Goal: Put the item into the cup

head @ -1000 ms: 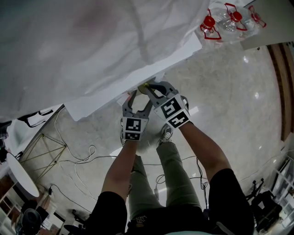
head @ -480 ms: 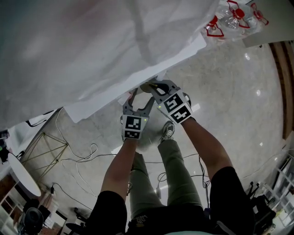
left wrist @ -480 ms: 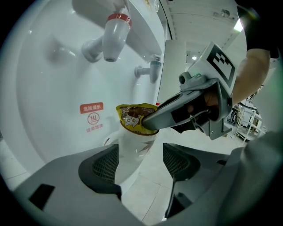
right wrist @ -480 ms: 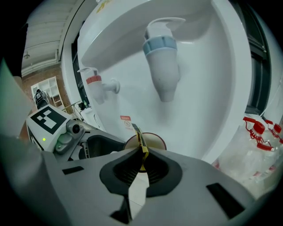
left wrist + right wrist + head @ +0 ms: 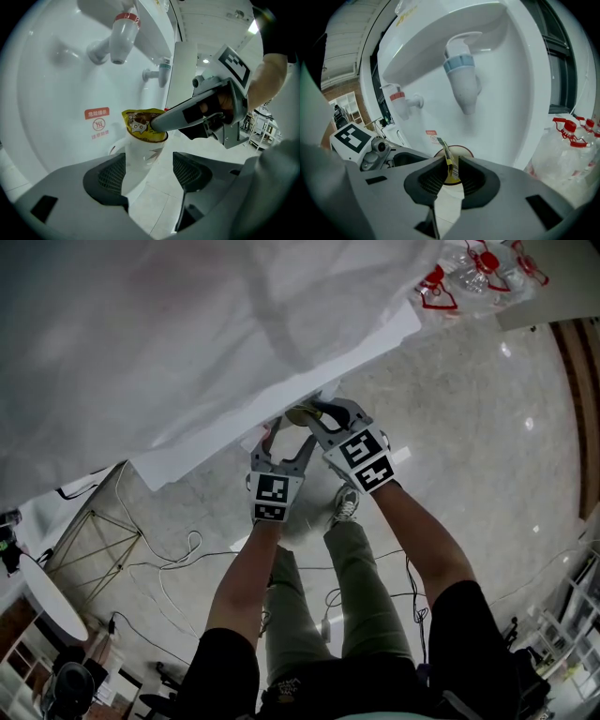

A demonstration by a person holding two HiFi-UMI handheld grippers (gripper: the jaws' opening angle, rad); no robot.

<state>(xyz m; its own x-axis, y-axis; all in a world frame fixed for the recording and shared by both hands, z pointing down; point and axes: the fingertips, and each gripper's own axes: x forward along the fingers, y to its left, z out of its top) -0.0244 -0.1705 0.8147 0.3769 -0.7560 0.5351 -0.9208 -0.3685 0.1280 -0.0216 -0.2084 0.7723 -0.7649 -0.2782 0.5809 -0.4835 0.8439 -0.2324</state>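
A white paper cup (image 5: 140, 154) stands under a water dispenser's taps. Its brown rim (image 5: 461, 150) shows past the right jaws. My right gripper (image 5: 449, 176) is shut on a yellow sachet (image 5: 449, 164), pinched between both pads. In the left gripper view the sachet (image 5: 138, 123) stands upright in the cup's mouth with the right gripper's fingertip (image 5: 159, 123) on it. My left gripper (image 5: 149, 171) is open with the cup at its jaw tips, and a gap shows beside the right pad. From the head view both grippers (image 5: 281, 442) (image 5: 314, 413) meet at the dispenser's edge.
A red-capped tap (image 5: 123, 35) and a blue-capped tap (image 5: 461, 79) hang above the cup. Clear bottles with red caps (image 5: 473, 273) lie at the right. Cables (image 5: 178, 559) trail over the marble floor at the left.
Both grippers have stayed together at the cup. The right gripper and its sachet have shifted only slightly.
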